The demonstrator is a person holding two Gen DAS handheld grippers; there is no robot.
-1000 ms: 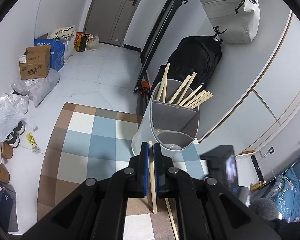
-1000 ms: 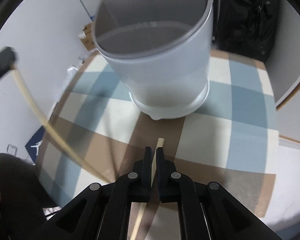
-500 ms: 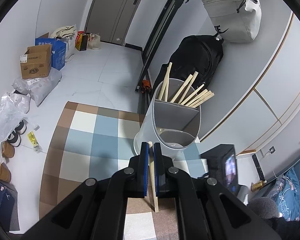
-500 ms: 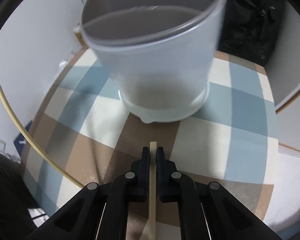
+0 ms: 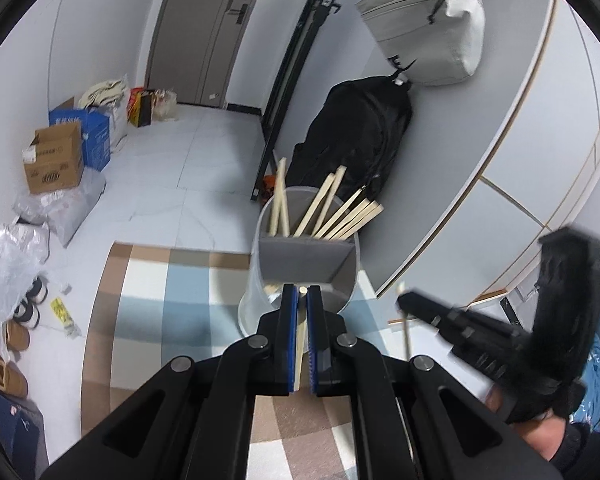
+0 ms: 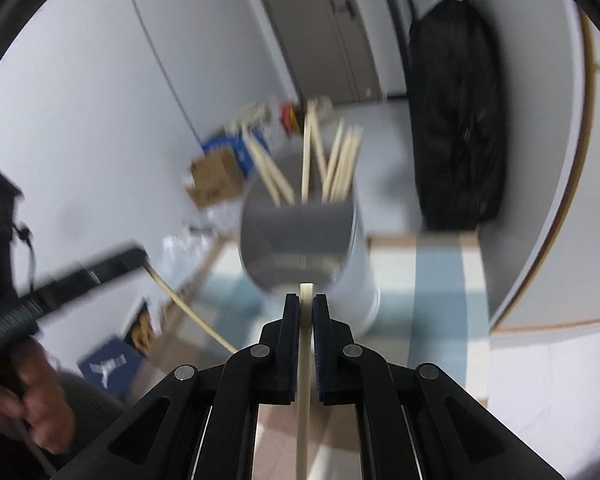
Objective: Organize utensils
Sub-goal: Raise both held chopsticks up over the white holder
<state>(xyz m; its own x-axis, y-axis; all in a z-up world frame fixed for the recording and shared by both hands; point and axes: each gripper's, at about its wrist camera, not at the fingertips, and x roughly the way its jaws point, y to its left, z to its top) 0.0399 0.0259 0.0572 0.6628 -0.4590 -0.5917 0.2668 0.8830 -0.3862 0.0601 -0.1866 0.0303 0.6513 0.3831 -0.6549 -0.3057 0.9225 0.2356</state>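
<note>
Chopsticks here are light, stiff, smooth wood, liable to pivot or slip if pinched near an end; a hold nearer mid-shaft looks steadier. Left tongs (image 5: 302, 294) are closed on one chopstick (image 5: 300, 344), tip just at the divided holder (image 5: 260, 276) standing on the checked mat (image 5: 148, 304). Right tongs (image 6: 306, 308), level and aimed at the holder, clamp another chopstick (image 6: 305, 364); more sticks (image 5: 340, 212) lean in its far compartment.

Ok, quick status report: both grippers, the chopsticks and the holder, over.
Left gripper shut on a chopstick. Right gripper shut on another chopstick. Divided holder ahead, chopsticks bunched in its far compartment. Nothing blocking the near one.
</note>
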